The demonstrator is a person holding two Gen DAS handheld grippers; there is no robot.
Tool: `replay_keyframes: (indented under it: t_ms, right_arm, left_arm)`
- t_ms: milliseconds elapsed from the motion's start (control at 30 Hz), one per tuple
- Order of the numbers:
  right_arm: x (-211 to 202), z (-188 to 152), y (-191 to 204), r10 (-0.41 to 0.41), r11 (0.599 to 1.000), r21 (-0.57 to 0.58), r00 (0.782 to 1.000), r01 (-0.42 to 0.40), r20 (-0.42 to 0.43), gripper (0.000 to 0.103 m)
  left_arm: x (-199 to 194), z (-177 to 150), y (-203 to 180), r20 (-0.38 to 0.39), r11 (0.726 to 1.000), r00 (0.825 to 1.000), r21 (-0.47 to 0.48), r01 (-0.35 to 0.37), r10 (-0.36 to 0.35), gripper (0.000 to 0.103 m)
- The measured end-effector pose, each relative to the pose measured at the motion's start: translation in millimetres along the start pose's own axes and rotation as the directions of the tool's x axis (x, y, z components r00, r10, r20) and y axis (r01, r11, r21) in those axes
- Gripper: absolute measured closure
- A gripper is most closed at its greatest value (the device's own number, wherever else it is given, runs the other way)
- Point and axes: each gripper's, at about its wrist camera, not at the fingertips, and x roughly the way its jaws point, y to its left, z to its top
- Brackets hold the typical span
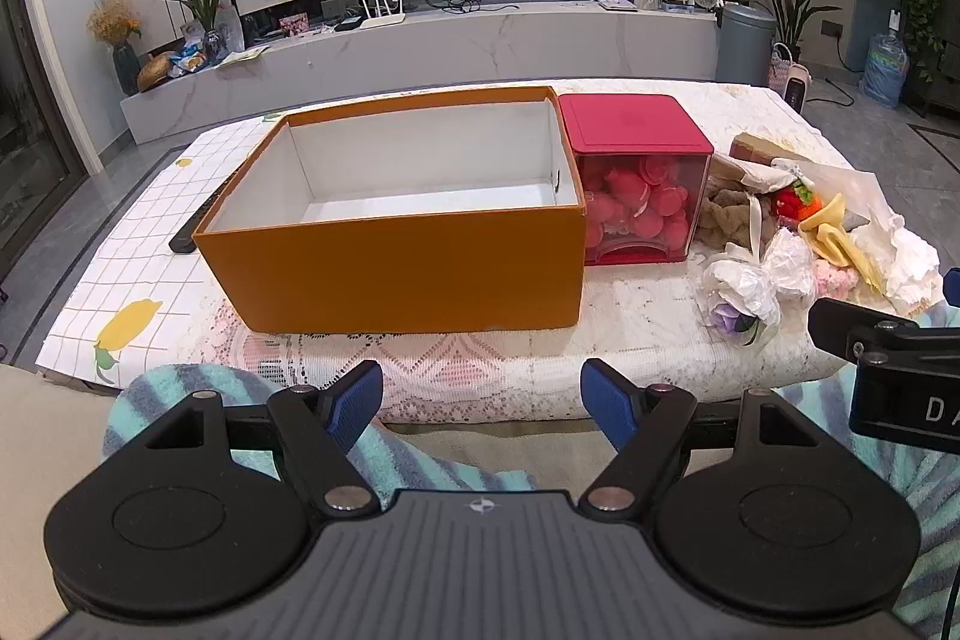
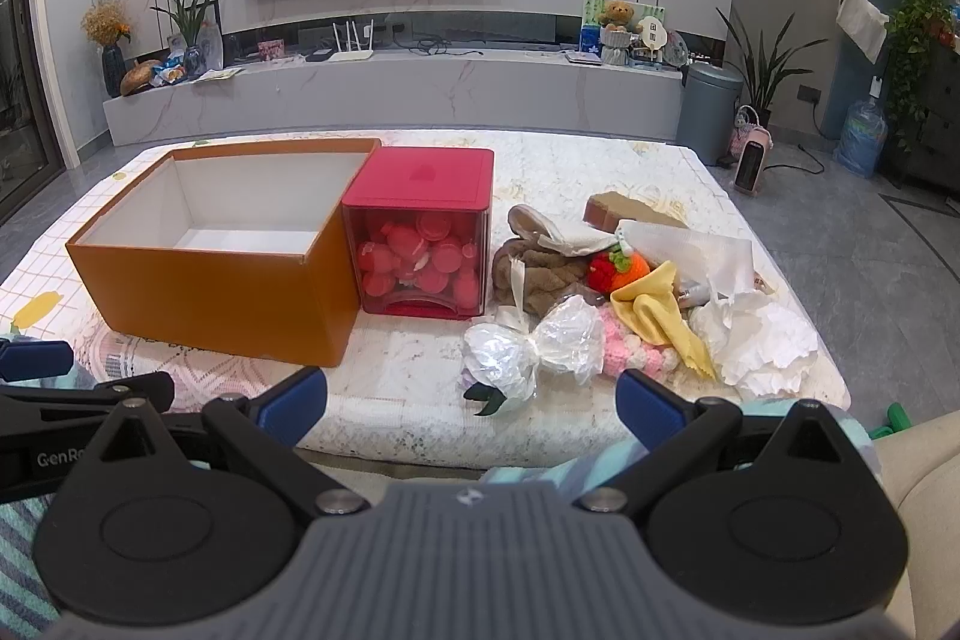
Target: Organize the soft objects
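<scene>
left gripper wide open, nothing between the pads, facing the empty orange box; soft pile sits right.

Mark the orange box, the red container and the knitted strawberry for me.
orange box (image 1: 396,274): left wrist view, on its front wall.
red container (image 2: 423,175): right wrist view, on its lid.
knitted strawberry (image 2: 606,274): right wrist view, on its red body.
</scene>
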Motion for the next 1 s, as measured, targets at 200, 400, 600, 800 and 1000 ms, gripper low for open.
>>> replay_keyframes:
  t_ms: [200,400,600,800,1000]
  right_arm:
    - [-0.1,-0.6,0.3,0.0,1.0,0.0,1.0,0.0,0.0,0.003]
    - [-0.2,-0.7,0.4,0.0,1.0,0.0,1.0,0.0,-0.001,0.003]
    - [-0.1,-0.6,0.4,0.001,1.0,0.001,1.0,-0.001,-0.001,0.003]
    - [1.7,-0.2,-2.0,0.004,1.0,-0.004,1.0,-0.004,0.008,0.003]
    - [18.2,8.5,-23.2,0.012,1.0,-0.013,1.0,-0.012,0.024,0.003]
  left_arm:
    - [0.0,-0.5,-0.5,0.0,1.0,1.0,0.001,0.001,-0.001,0.014]
    - [0.0,0.1,0.0,0.0,1.0,1.0,0.0,0.0,0.0,0.014]
    - [0.9,-2.8,-2.2,-0.005,1.0,1.0,0.001,0.001,-0.001,0.014]
    - [9.9,3.6,-9.4,-0.011,1.0,1.0,0.014,0.023,-0.023,0.015]
    - [26.6,16.3,-28.1,-0.013,0.995,0.997,0.071,0.071,-0.07,0.021]
